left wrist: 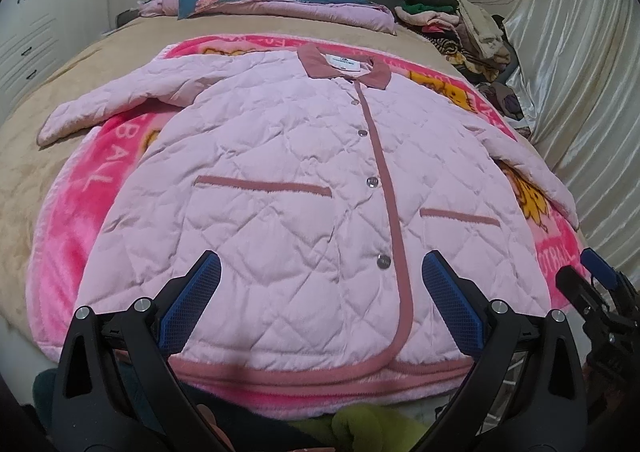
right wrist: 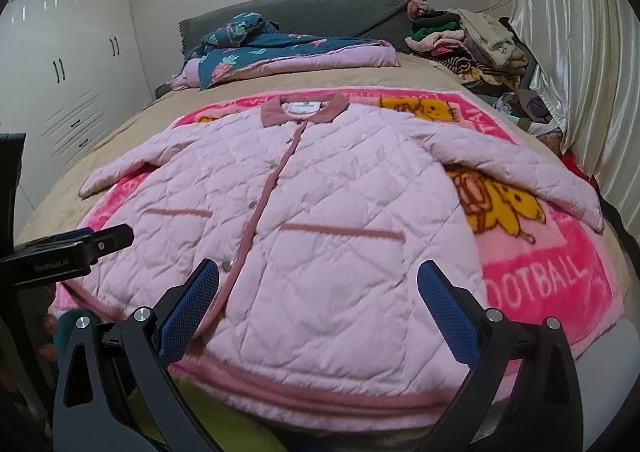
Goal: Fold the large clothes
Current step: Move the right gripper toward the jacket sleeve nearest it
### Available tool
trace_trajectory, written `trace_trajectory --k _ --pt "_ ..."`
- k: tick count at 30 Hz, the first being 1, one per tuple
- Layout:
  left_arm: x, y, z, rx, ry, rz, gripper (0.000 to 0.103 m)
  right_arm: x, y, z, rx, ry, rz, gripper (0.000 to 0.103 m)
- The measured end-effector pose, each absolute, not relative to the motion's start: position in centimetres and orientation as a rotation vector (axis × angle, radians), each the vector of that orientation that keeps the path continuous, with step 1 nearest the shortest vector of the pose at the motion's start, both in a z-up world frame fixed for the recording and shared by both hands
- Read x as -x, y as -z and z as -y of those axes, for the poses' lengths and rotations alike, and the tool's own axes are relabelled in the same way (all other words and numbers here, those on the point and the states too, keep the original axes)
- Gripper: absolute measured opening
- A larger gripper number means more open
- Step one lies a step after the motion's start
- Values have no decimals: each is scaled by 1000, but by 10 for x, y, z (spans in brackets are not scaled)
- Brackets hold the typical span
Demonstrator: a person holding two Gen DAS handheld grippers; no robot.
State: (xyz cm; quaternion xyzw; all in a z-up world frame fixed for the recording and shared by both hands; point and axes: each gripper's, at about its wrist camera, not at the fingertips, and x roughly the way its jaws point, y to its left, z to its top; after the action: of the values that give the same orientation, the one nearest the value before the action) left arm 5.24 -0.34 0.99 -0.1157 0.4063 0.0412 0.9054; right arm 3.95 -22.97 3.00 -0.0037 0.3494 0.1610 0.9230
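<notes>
Flatly spread ahead of both sets of fingers: pink quilted jacket [left wrist: 288,179], buttoned, sleeves out, on a pink blanket [left wrist: 76,211]. Left gripper [left wrist: 320,280] gaping wide above the hem, grasping nothing. Right gripper [right wrist: 318,288] likewise released, hovering over the hem.

One pink quilted jacket [left wrist: 280,171], one pink blanket [left wrist: 68,236], two grippers [left wrist: 320,272], one clothes pile [left wrist: 460,23]

A home bedroom: a bed [right wrist: 120,139] with grey headboard [right wrist: 320,11], white built-in wardrobes [right wrist: 72,63], satin curtains [right wrist: 568,51], and piled clothes [right wrist: 472,43] beside folded bedding [right wrist: 288,51].
</notes>
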Motion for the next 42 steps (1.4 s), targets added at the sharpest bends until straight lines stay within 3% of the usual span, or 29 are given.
trace_trajectory --k 42 --pt "-208 -45 27 213 -7 -824 94 -203 -49 291 -111 -167 -678 99"
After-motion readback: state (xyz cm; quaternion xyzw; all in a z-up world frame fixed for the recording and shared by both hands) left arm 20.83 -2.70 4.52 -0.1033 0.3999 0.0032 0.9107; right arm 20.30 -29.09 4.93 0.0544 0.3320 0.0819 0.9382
